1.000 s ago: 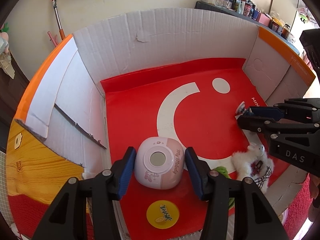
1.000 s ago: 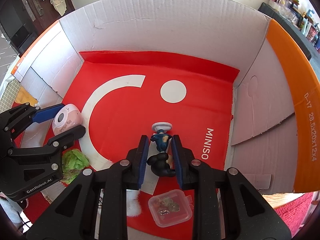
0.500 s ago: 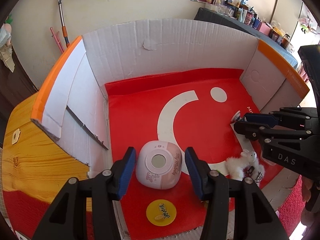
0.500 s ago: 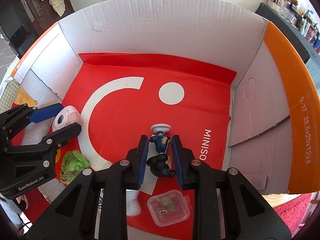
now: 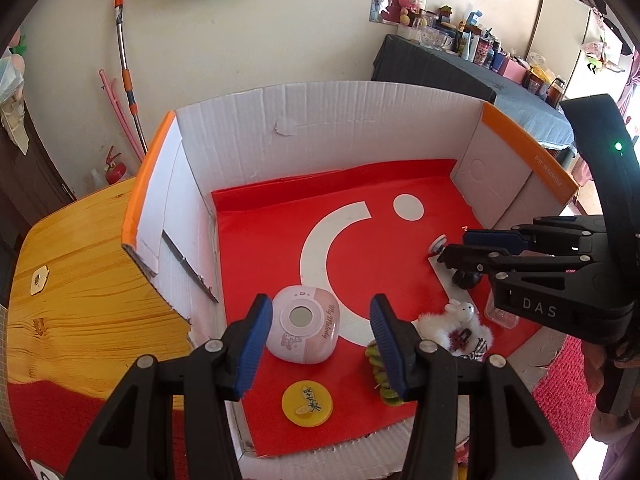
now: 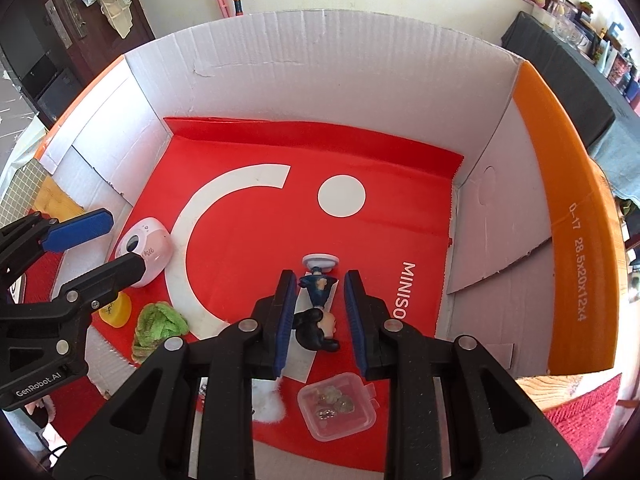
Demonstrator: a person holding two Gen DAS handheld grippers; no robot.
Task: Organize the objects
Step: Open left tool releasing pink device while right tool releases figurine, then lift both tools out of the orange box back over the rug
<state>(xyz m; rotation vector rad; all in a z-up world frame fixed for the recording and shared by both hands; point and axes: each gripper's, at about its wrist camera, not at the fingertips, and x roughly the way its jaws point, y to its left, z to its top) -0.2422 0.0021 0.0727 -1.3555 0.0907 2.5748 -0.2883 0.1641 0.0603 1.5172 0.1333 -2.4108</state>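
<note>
1. Quick layout: everything sits in the cardboard box point(image 6: 304, 80) with the red MINISO liner. The left gripper point(image 5: 316, 336) is spread wide and hangs above the pink My Melody gadget point(image 5: 303, 330), pads clear of it on both sides. The right gripper point(image 6: 320, 316) is open too, a bit narrower, with the little figurine point(image 6: 318, 300) lying flat between its pads, not touching as far as I can tell.

2. Looks to me like both items are about to get picked up. If so, don't rush the close. Come straight down first so the pads bracket the middle of each thing, not the top edge.

3. The pink gadget is rounded and smooth, so I'd guess it squirts out if you pinch high. Grab it low, across the widest part.

4. The figurine is skinny and lying down, with its round white base pointing at the far wall. Grip the blue torso rather than the dark head end, otherwise it'll probably pivot.

5. Watch the neighbours: the green knitted thing point(image 6: 158, 330) and yellow disc point(image 5: 307, 398) sit near the left side, and the clear plastic case point(image 6: 336, 406) and white plush point(image 5: 456, 320) are just beside the right gripper. Easy to bump.

6. Keep the two grippers well apart when lifting.
</note>
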